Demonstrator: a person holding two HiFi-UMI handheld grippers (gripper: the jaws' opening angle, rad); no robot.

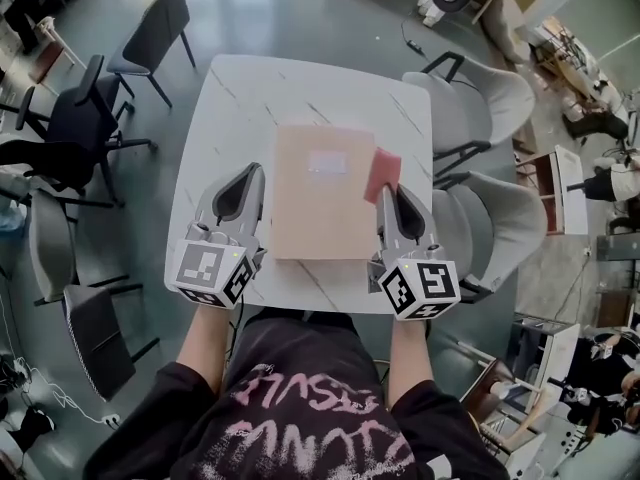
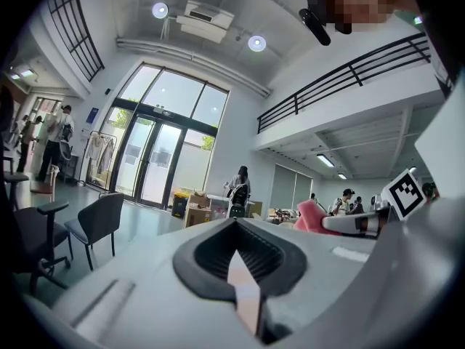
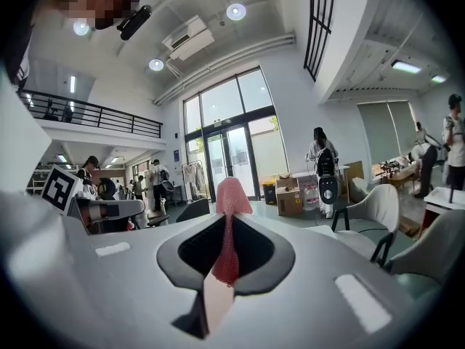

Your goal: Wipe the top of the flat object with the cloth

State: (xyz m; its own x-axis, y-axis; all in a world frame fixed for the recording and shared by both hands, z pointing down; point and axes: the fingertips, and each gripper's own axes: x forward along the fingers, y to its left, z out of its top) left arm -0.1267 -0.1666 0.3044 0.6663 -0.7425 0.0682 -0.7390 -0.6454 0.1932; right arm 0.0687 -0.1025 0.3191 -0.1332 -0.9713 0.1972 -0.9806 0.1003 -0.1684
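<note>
A flat tan cardboard piece with a pale label lies in the middle of the white table. My right gripper is at its right edge, shut on a pink cloth that stands up from the jaw tips. In the right gripper view the cloth is pinched between the closed jaws of that gripper. My left gripper is just left of the cardboard, shut with nothing in it. In the left gripper view that gripper shows only a thin seam between its jaws, and the cloth appears off to the right.
Two pale grey chairs stand close along the table's right side. Dark chairs stand to the left. The table's near edge is right by the person's body. Boxes and people stand farther off in the room.
</note>
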